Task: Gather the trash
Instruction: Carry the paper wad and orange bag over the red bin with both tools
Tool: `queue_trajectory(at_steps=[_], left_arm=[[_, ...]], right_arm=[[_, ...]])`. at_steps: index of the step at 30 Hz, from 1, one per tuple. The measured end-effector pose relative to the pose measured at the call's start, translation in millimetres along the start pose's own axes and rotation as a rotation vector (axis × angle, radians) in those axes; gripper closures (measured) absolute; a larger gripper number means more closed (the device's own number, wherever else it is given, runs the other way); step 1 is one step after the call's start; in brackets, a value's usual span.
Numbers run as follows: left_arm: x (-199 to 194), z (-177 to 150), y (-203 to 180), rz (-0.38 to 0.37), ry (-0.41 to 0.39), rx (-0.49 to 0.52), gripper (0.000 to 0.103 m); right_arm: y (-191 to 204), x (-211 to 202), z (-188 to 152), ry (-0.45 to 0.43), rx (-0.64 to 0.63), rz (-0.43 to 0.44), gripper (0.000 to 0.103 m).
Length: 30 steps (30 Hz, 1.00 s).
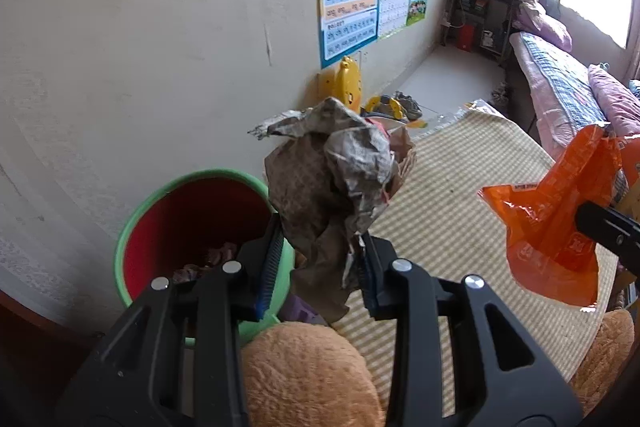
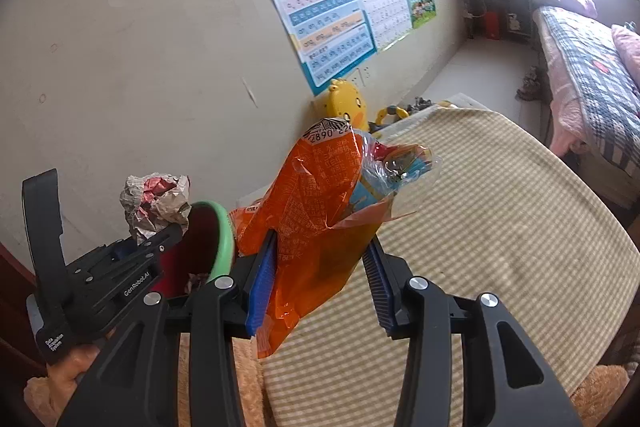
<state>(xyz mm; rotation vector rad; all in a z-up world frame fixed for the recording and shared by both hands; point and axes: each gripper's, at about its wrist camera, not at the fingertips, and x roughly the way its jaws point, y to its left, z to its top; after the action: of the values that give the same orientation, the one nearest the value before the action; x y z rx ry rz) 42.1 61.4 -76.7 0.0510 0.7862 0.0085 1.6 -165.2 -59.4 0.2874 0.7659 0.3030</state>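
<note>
A checked yellow mat (image 1: 460, 195) is spread over the floor beside the wall, and at its near corner a green bin (image 1: 132, 227) with a red inside is stood against the wall, where trash can be dropped in from either side; some crumpled scraps are already seen at its bottom. An orange snack wrapper (image 2: 312, 211), with a clear plastic piece bunched at its top, is held up over the mat by the right gripper (image 2: 320, 259), whose jaws are narrowed onto the wrapper's lower part. A crumpled wad of paper (image 1: 332, 171) (newsprint and brown paper together) is pinched in the narrowed jaws of the left gripper (image 1: 320, 251), just beside the bin's rim. Both pieces are judged to be carried toward the bin, the paper being the nearer and likely first to be released.
</note>
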Motion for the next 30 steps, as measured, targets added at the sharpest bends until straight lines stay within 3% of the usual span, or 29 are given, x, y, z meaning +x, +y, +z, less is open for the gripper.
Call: queue_trajectory(at_steps=[15, 30], left_arm=[[-8, -4, 43, 0.065, -0.015, -0.064, 0.07], [8, -14, 96, 0.111, 0.021, -0.157, 0.07]], right_arm=[[35, 17, 0, 0.028, -0.07, 0.043, 0.062], [77, 54, -2, 0.092, -0.15, 0.072, 0.062]])
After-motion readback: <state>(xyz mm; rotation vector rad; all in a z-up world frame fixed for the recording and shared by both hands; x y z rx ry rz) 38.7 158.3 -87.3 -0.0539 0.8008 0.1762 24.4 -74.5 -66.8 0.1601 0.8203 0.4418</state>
